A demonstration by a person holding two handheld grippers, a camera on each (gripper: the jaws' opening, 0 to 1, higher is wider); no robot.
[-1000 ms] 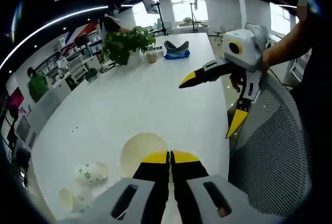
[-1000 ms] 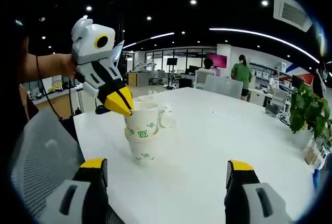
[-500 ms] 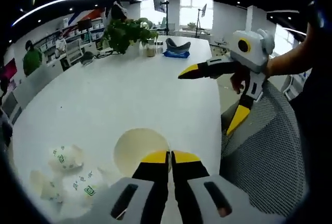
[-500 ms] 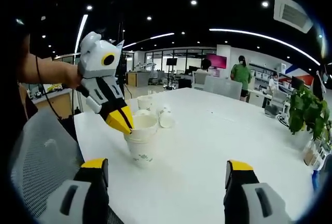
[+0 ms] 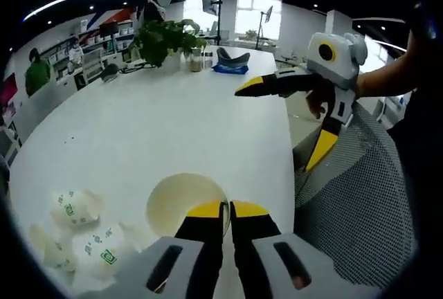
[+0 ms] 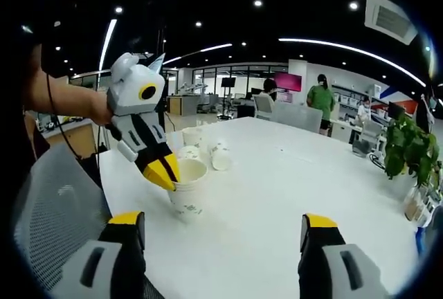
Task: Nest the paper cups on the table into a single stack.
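My left gripper (image 5: 227, 210) is shut on the near rim of a white paper cup (image 5: 176, 202), whose round mouth faces me. From the right gripper view that cup (image 6: 188, 198) sits deep inside another one, with green print on the side, and the left gripper (image 6: 166, 174) pinches its rim from the left. Three loose cups (image 5: 73, 205) lie tipped on the white table (image 5: 173, 126) at my lower left; in the right gripper view they (image 6: 221, 155) stand behind the stack. My right gripper (image 6: 221, 221) is open and empty, short of the stack, and it hangs wide open (image 5: 270, 131) over the table's right edge.
A grey mesh chair (image 5: 346, 202) presses against the table edge beside the grippers, also seen as a chair back (image 6: 55, 202). A potted plant (image 5: 163, 36), a jar and a blue cloth (image 5: 232, 64) stand at the far end. People sit at desks beyond.
The held cup has gone down into the lower cup: a second ago it stood well above it, now only its rim shows. The right gripper has stayed open and nearly still.
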